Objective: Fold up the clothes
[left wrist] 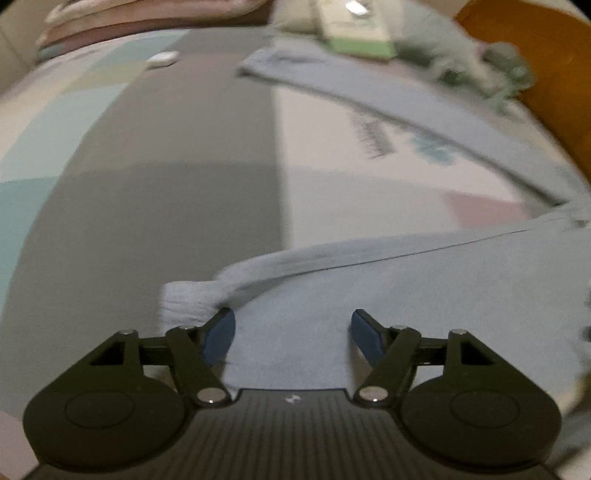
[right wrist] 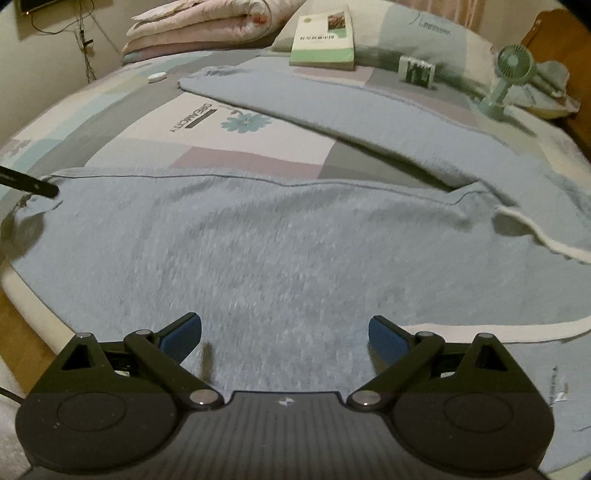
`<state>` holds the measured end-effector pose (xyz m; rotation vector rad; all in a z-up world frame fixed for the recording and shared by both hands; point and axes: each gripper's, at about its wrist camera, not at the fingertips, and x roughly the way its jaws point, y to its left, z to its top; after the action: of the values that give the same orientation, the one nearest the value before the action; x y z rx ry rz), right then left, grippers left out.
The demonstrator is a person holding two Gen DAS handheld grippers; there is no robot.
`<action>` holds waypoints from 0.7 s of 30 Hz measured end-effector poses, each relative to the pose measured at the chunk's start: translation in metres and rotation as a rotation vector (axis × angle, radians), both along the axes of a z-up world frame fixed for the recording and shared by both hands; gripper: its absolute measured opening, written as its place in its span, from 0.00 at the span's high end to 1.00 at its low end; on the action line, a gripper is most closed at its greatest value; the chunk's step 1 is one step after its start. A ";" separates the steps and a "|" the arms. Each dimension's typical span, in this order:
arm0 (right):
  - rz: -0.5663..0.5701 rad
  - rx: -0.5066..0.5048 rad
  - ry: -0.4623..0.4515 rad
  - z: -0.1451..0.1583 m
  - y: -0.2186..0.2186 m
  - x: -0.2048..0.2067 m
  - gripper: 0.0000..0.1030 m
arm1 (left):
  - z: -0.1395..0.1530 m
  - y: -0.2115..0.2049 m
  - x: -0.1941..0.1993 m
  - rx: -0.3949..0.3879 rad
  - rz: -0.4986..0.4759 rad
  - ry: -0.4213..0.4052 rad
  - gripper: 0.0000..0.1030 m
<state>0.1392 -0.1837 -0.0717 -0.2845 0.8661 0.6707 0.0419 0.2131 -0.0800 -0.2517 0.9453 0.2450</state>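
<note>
A light blue long-sleeved top (right wrist: 277, 240) lies spread on the bed, one sleeve (right wrist: 369, 110) stretched toward the far side. My right gripper (right wrist: 284, 326) is open just above the body of the top, with nothing pinched. In the left wrist view my left gripper (left wrist: 293, 325) is open over the same blue cloth (left wrist: 424, 295). A bunched cuff (left wrist: 184, 299) lies against its left fingertip (left wrist: 221, 325), and no cloth is pressed between the pads. A black tip of the left gripper (right wrist: 33, 186) shows at the top's left end in the right wrist view.
The bed sheet (right wrist: 221, 147) has grey, pink and white patches. At the far end are a book (right wrist: 325, 37) on a pillow (right wrist: 424, 40), a small box (right wrist: 417, 72), a green hand fan (right wrist: 506, 77), a folded quilt (right wrist: 199, 26) and a small white case (right wrist: 157, 76). The bed's edge (right wrist: 33, 302) runs at the lower left.
</note>
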 end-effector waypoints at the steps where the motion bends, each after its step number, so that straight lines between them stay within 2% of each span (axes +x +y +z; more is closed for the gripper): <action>1: -0.003 0.000 -0.008 0.002 0.000 -0.003 0.04 | -0.003 0.002 0.002 0.021 0.009 -0.014 0.34; 4: -0.012 0.001 -0.039 0.008 -0.002 -0.009 0.04 | 0.008 0.003 0.008 0.022 0.038 -0.015 0.34; 8: -0.011 0.028 -0.065 0.018 -0.002 -0.012 0.03 | 0.022 -0.018 -0.005 0.085 -0.075 -0.003 0.31; 11: -0.008 0.039 -0.074 0.020 0.003 -0.014 0.03 | 0.020 -0.034 -0.027 0.047 -0.162 0.019 0.30; 15: 0.015 0.051 -0.081 0.020 0.010 -0.019 0.03 | 0.000 -0.039 -0.056 0.050 -0.147 0.041 0.28; 19: 0.024 0.043 -0.092 0.020 0.010 -0.028 0.03 | 0.012 -0.040 -0.058 0.075 -0.171 0.128 0.28; 21: 0.018 0.046 -0.089 0.019 0.008 -0.030 0.03 | 0.025 -0.046 -0.053 0.095 -0.179 0.080 0.28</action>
<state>0.1095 -0.1754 -0.0527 -0.2793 0.7631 0.6890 -0.0114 0.1676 -0.0552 -0.0700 1.0257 0.1353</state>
